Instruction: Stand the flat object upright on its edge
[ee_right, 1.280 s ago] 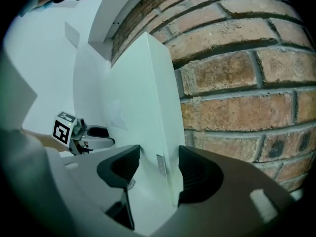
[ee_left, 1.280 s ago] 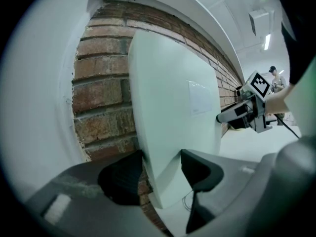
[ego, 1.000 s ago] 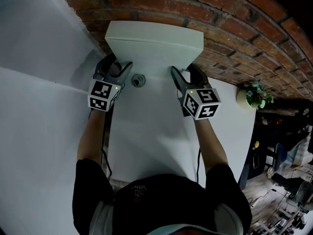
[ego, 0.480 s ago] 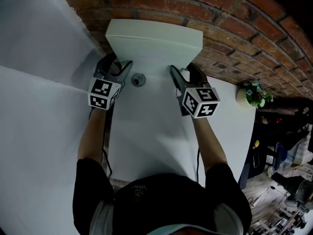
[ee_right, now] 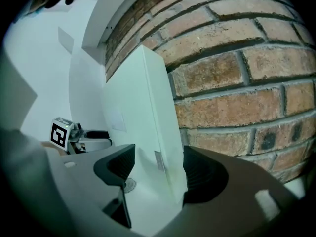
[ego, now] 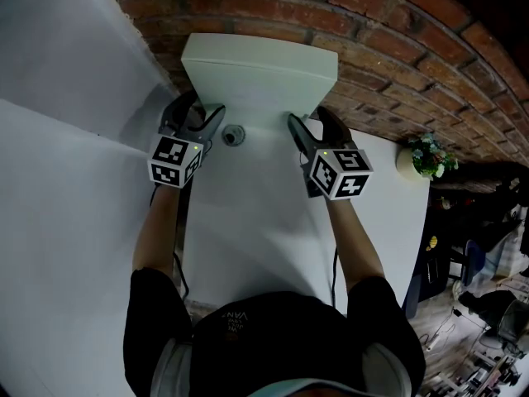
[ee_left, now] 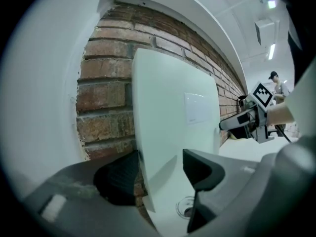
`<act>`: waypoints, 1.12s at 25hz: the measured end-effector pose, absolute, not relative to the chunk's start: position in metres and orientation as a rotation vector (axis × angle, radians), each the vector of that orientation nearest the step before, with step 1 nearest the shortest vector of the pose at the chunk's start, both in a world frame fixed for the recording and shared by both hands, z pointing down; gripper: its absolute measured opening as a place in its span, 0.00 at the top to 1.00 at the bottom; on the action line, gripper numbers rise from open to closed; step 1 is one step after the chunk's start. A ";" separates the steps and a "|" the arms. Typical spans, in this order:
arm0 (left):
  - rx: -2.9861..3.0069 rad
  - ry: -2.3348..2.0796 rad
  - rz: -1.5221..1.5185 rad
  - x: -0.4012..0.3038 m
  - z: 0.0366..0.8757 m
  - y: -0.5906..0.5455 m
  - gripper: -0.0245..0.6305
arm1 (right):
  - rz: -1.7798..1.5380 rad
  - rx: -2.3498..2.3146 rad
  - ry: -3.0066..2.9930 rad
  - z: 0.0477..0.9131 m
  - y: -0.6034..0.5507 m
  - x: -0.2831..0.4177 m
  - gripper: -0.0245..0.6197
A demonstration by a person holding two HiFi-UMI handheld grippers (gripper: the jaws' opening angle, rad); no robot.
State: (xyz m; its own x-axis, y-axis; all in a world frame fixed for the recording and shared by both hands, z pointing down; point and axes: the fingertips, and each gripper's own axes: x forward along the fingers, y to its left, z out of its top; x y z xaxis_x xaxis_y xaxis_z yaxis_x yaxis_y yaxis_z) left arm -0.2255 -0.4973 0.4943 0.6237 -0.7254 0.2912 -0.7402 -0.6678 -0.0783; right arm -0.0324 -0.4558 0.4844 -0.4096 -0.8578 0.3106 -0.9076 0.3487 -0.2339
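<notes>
From the head view I see the flat white rectangular box [ego: 260, 73] standing upright on its long lower edge at the far end of the white counter [ego: 248, 222]. Its broad face is toward me and its back is close to the red brick wall [ego: 397, 48]. I cannot tell whether the back actually touches the bricks.

My left hand-held gripper [ego: 198, 110] straddles the box's left end, and my right hand-held gripper [ego: 307, 118] straddles its right end. Both point slightly downward toward the wall. In the left gripper view, the box's edge stands between the two jaws. The outer ribbed pad sits behind the box against its rear corner, and the inner jaw stands off the front face with a clear gap. In the right gripper view it is mirrored: the outer pad is just behind the box's back edge, and the inner one is apart from the face.

Both pairs of jaws have just been opening and are now spread around the box without pinching it, so the box stands unclamped.

A small round metal fitting [ego: 234, 136] is set into the counter just in front of the box, between the two hand-held grippers. A small potted green plant [ego: 426, 157] sits at the counter's right end, well apart from the box.
</notes>
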 end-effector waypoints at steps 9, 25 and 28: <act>2.779 -1.305 0.444 -0.231 0.481 -0.484 0.54 | 0.539 1.653 -2.493 0.468 -0.444 -0.027 0.59; 2.778 -1.352 0.351 -0.237 0.459 -0.446 0.81 | 0.444 1.703 -2.502 0.446 -0.413 -0.026 0.90; 2.773 -1.352 0.336 -0.237 0.456 -0.436 0.85 | 0.418 1.733 -2.495 0.442 -0.404 -0.022 0.96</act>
State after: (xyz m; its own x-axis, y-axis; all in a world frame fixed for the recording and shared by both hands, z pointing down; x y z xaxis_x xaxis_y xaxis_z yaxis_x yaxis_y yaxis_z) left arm -0.2371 -0.4357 0.4557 0.5970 -0.7742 0.2100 -0.7824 -0.6198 -0.0607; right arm -0.0222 -0.4039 0.4423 -0.3592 -0.9082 0.2147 -0.9286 0.3248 -0.1793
